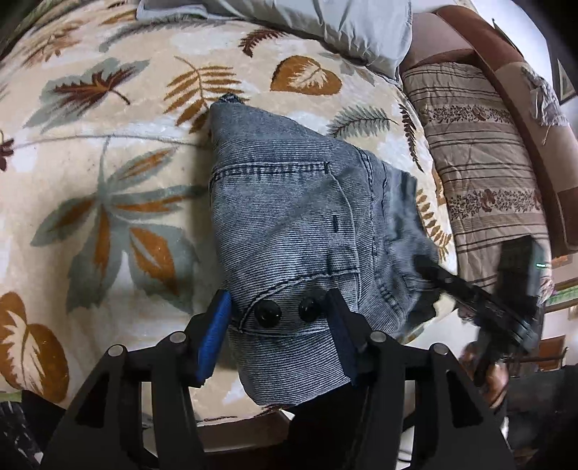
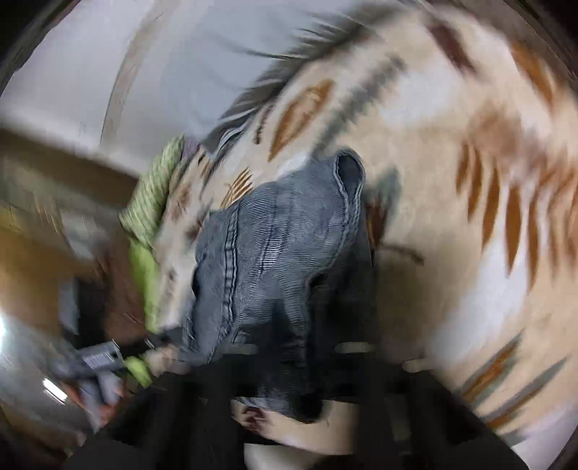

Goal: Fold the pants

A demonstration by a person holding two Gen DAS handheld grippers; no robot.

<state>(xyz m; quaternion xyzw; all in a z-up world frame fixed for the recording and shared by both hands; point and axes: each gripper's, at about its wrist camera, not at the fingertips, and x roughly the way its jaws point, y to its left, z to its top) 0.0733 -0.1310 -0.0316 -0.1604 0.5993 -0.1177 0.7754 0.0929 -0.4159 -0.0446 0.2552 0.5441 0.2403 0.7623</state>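
Note:
Grey-blue denim pants (image 1: 289, 217) lie folded on a leaf-patterned blanket (image 1: 108, 144). My left gripper (image 1: 278, 321) stands open over the near end of the pants. Its blue pads (image 1: 216, 325) sit on either side of the waistband's two black buttons and do not press the cloth. In the left wrist view my right gripper (image 1: 424, 265) reaches in from the right, its tip at the pants' right edge. The right wrist view is blurred; there the pants (image 2: 281, 231) run down into my right gripper (image 2: 289, 354), which looks shut on the cloth.
A grey pillow (image 1: 343, 32) lies at the far side of the blanket. A brown striped cover (image 1: 480, 162) drapes over furniture on the right. A green cloth (image 2: 151, 202) hangs at the bed's edge. A person's hand (image 1: 495, 379) holds the right gripper.

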